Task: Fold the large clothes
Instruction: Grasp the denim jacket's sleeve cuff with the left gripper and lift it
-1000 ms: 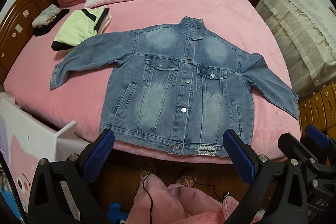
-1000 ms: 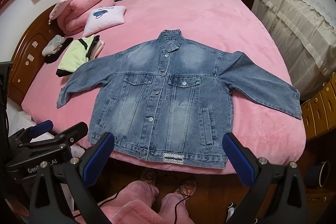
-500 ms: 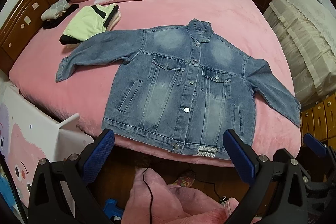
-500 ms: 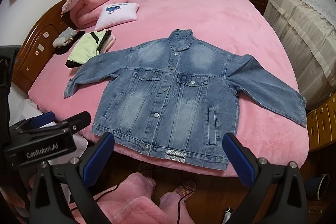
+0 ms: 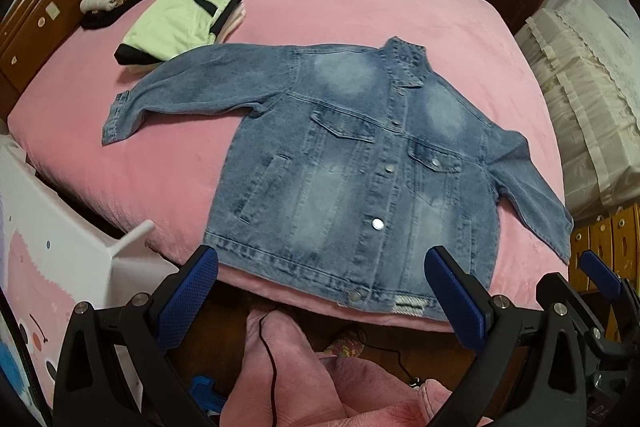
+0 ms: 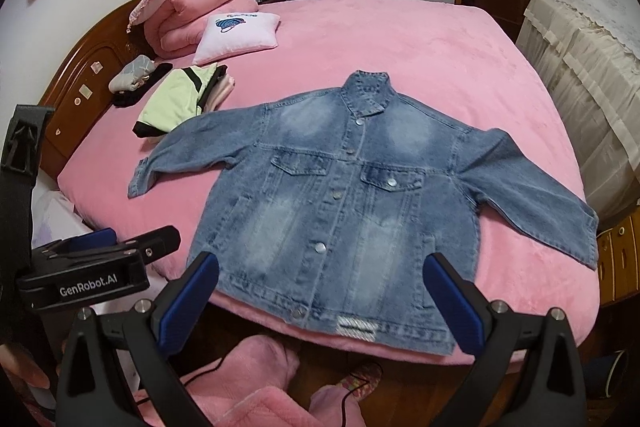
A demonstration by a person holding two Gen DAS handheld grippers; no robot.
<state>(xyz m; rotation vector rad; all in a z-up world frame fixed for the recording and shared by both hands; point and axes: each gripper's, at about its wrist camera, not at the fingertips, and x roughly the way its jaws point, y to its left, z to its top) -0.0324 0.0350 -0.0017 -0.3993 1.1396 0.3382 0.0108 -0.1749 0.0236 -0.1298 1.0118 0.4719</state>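
Denim jacket [image 5: 360, 163] lies flat and buttoned on the pink bed [image 5: 360, 7], sleeves spread out, its bottom edge at the near edge of the bed. The left gripper [image 5: 320, 291] and the right gripper [image 6: 320, 287] hang just in front of that edge, both wide apart and holding nothing. Folded clothes [image 6: 176, 103] sit near the left sleeve.

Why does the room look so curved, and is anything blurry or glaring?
Left wrist view: fisheye lens bends the bed edges, corners go black; jacket slightly soft, one button glints. Right wrist view: same bending and dark corners; even indoor light, soft shadows, no strong glare.
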